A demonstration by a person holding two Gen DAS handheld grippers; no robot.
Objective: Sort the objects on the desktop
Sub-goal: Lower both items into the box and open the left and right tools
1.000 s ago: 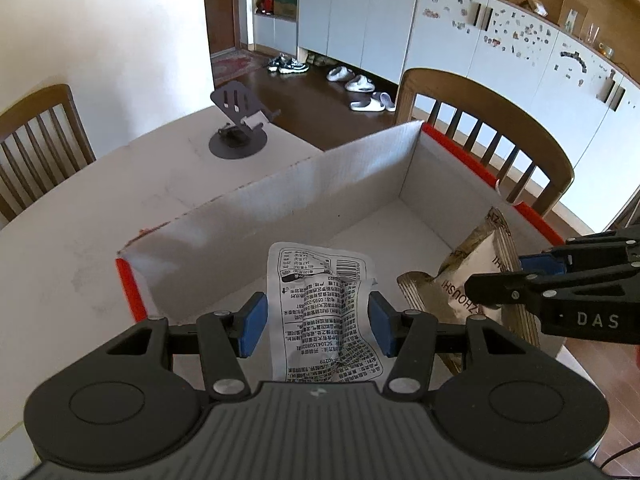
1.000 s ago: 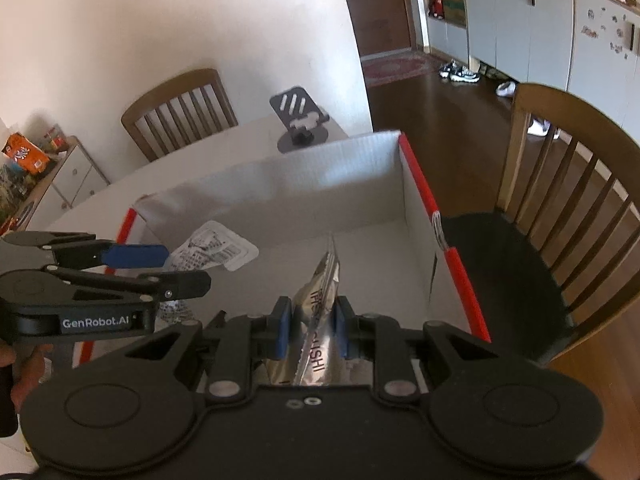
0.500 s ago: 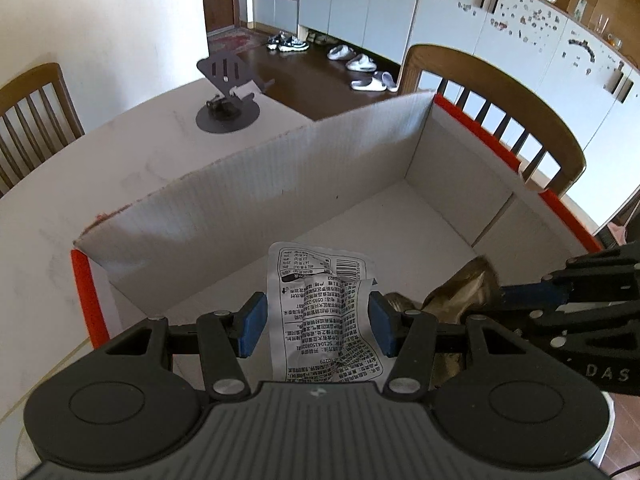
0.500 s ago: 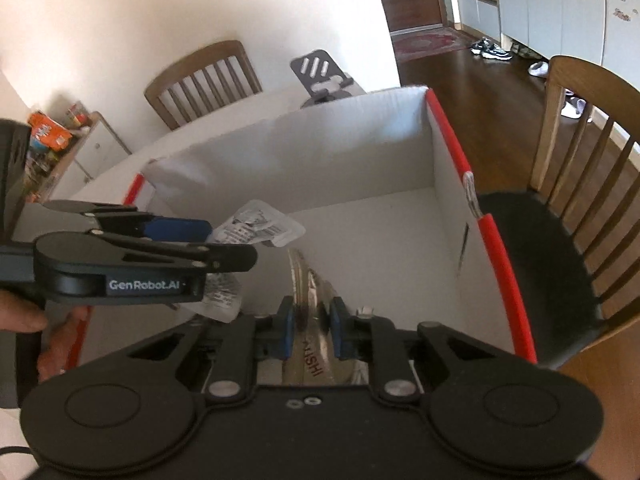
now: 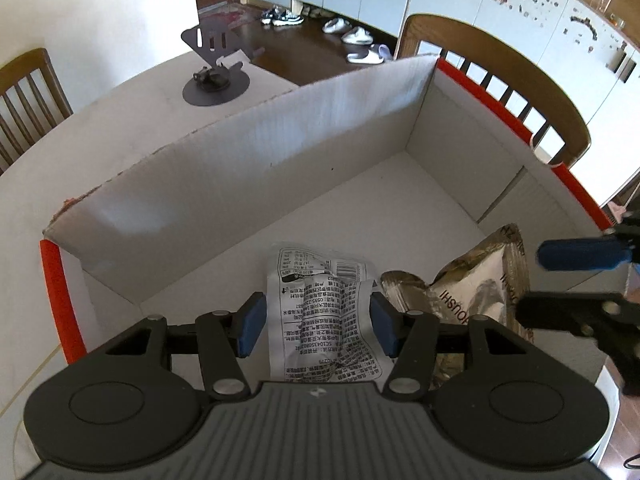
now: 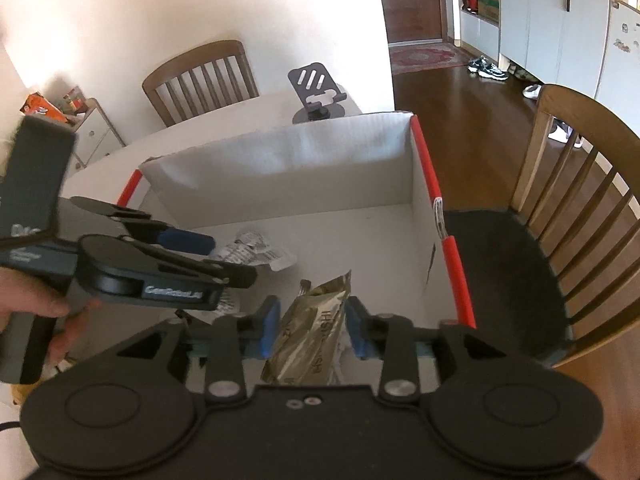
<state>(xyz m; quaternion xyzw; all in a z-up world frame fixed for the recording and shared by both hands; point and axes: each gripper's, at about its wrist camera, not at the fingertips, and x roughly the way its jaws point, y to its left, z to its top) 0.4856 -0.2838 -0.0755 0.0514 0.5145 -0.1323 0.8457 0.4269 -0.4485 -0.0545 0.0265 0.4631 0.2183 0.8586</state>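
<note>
A white cardboard box with red edges (image 5: 500, 92) (image 6: 424, 160) stands on the table. A white printed packet (image 5: 320, 312) (image 6: 256, 250) lies in the box between the open jaws of my left gripper (image 5: 314, 322) (image 6: 200, 256). A gold foil packet (image 5: 476, 288) (image 6: 316, 340) lies beside it in the box, between the open jaws of my right gripper (image 6: 312, 332) (image 5: 568, 280). Neither packet looks pinched by the pads.
A dark phone stand (image 5: 214, 68) (image 6: 318, 96) stands on the white table (image 5: 120, 128) behind the box. Wooden chairs (image 5: 500, 76) (image 6: 568, 184) stand at the right and at the far left (image 6: 200, 76). The right chair has a dark seat cushion.
Both grippers moved down into the box. My right gripper opened and let go of the gold packet. My left gripper stayed open, with the white packet between its jaws throughout.
</note>
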